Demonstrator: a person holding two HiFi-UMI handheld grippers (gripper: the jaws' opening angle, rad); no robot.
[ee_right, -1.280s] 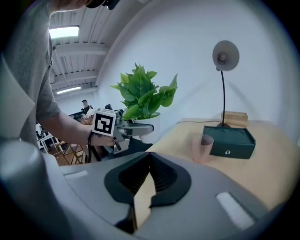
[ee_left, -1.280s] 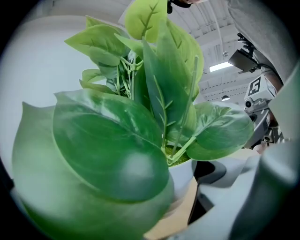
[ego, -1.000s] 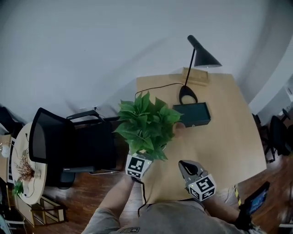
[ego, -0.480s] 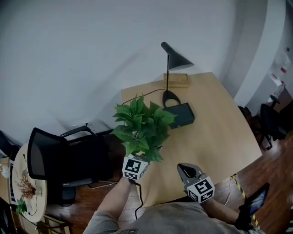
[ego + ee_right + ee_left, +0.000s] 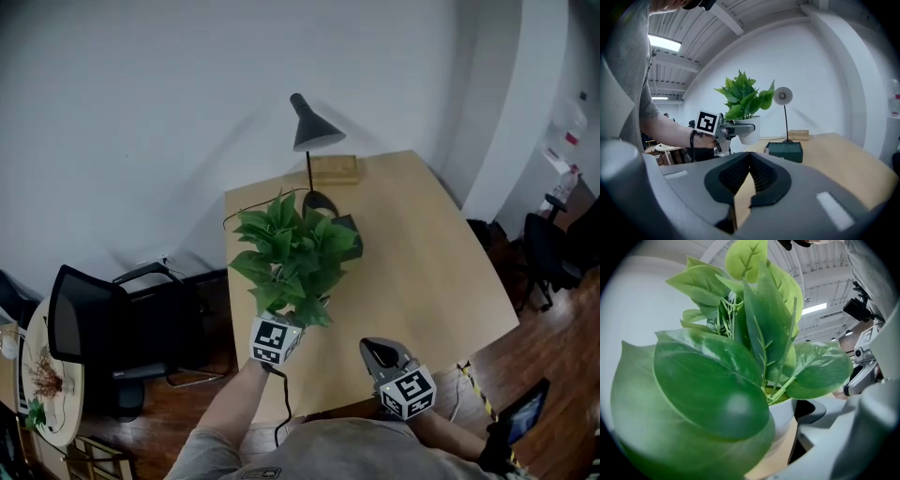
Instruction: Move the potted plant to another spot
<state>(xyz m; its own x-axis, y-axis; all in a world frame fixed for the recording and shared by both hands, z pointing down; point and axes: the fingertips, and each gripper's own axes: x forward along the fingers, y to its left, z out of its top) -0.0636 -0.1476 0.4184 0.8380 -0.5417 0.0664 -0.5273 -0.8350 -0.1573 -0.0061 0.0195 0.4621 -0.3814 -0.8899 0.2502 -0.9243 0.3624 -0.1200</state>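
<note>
The potted plant [image 5: 295, 253], green leaves in a white pot [image 5: 749, 129], hangs above the left front part of the wooden table [image 5: 422, 244]. My left gripper [image 5: 298, 321] is shut on the pot from the near side. In the left gripper view the leaves [image 5: 712, 394] fill most of the picture, and only the pot's rim [image 5: 783, 412] and one finger [image 5: 820, 414] show. My right gripper [image 5: 380, 354] is shut on nothing, low over the table's front edge, to the right of the plant. Its pads [image 5: 761, 176] meet at the tips.
A black desk lamp [image 5: 309, 127] stands at the table's back, with a wooden block [image 5: 333, 170] behind it. A dark green box [image 5: 351, 228] lies just beyond the plant. A black chair [image 5: 94, 328] and a small round table [image 5: 47, 375] stand to the left, on the wooden floor.
The head view has swung, so table, lamp and box have slid left. The held plant now sits over the table's left part instead of beside its left edge. Both grippers keep their states.
</note>
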